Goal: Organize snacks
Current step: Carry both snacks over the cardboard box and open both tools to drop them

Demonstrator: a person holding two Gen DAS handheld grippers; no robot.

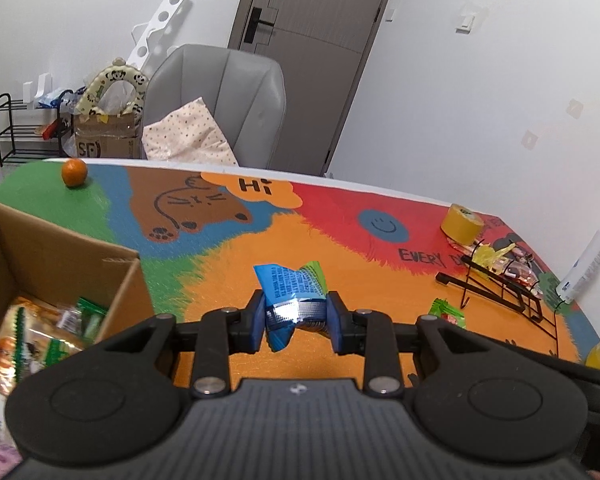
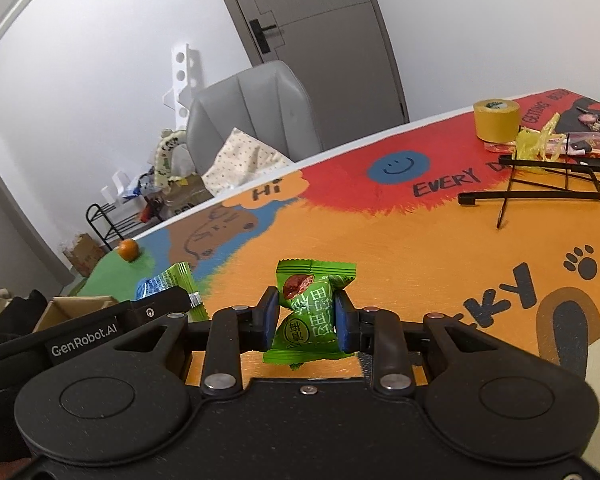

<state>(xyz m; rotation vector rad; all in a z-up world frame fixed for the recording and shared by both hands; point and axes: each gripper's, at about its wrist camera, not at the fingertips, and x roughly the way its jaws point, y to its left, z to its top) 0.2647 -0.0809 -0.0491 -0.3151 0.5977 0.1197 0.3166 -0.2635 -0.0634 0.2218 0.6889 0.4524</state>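
Note:
My left gripper (image 1: 296, 322) is shut on a blue and green snack packet (image 1: 290, 286), held above the orange part of the table mat. A cardboard box (image 1: 60, 248) with several snack packs inside stands just to its left. My right gripper (image 2: 306, 320) is shut on a green candy packet (image 2: 312, 304), also held above the mat. In the right wrist view the left gripper's arm (image 2: 100, 320) and its blue-green packet (image 2: 168, 280) show at the left, with the box corner (image 2: 68, 306) behind. The green packet also shows in the left wrist view (image 1: 446, 312).
An orange (image 1: 74, 173) lies at the far left of the mat. A yellow tape roll (image 1: 461, 224), a black wire rack (image 1: 496, 292) with wrappers and a white bottle (image 1: 588, 264) stand at the right. A grey chair (image 1: 228, 100) stands behind the table.

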